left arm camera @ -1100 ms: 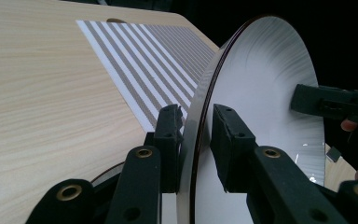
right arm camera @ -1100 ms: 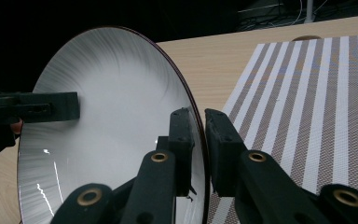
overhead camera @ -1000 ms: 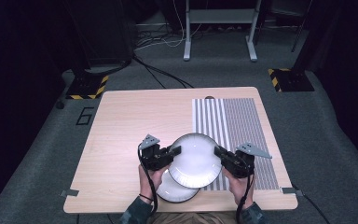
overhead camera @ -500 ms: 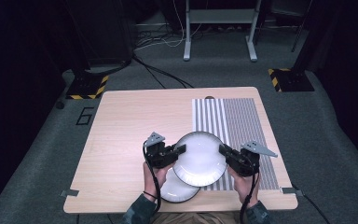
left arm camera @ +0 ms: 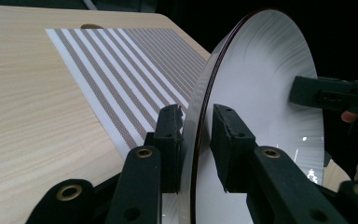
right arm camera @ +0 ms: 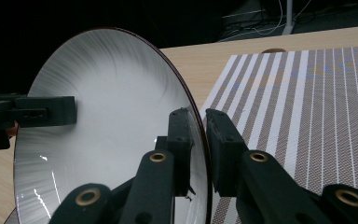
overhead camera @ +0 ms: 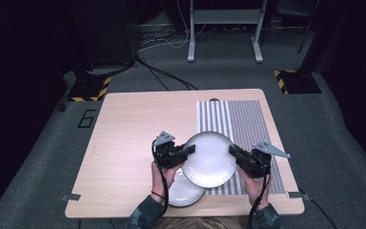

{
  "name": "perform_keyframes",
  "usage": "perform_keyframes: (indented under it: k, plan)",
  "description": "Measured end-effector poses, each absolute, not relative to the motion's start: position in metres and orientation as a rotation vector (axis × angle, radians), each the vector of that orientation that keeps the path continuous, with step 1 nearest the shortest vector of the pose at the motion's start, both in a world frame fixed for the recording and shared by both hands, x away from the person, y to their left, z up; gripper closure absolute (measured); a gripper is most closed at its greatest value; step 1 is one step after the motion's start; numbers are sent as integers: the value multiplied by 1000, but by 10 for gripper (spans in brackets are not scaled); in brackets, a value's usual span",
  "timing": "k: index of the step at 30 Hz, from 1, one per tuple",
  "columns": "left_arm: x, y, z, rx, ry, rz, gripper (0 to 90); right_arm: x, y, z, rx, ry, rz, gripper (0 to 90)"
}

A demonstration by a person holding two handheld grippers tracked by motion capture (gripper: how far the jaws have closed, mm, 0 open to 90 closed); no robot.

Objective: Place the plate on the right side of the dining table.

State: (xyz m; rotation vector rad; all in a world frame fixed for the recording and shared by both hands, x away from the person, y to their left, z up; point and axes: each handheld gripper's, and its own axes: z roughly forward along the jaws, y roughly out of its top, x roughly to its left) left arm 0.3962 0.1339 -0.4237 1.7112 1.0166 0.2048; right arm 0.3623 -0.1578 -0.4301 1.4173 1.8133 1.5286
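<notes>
A white plate with a dark rim (overhead camera: 208, 159) hangs tilted above the table, held at opposite edges by both grippers. My left gripper (overhead camera: 189, 149) is shut on its left rim, my right gripper (overhead camera: 232, 151) on its right rim. In the left gripper view the jaws (left arm camera: 196, 114) straddle the plate's (left arm camera: 261, 93) edge, and the other gripper (left arm camera: 317, 93) bites the far side. The right gripper view shows its jaws (right arm camera: 198, 116) clamped on the rim of the plate (right arm camera: 112, 116). A second white plate (overhead camera: 183, 193) lies on the table, partly under the lifted one.
A brown-and-white striped placemat (overhead camera: 248, 119) covers the right part of the wooden table (overhead camera: 133, 124), partly under the lifted plate. The mat also shows in the left gripper view (left arm camera: 121, 70) and in the right gripper view (right arm camera: 307, 102). Dark floor, cables and stands surround the table.
Both grippers have carried the plate a little to the right, toward the striped mat, uncovering more of the lower plate.
</notes>
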Motion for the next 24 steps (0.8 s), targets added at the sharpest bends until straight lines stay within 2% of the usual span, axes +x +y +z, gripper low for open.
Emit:
perform_keyframes:
  k: [24]
  plan:
    - [418, 109, -418, 1716, 1013, 184, 726, 373, -178, -427, 1462, 1765, 1502, 799]
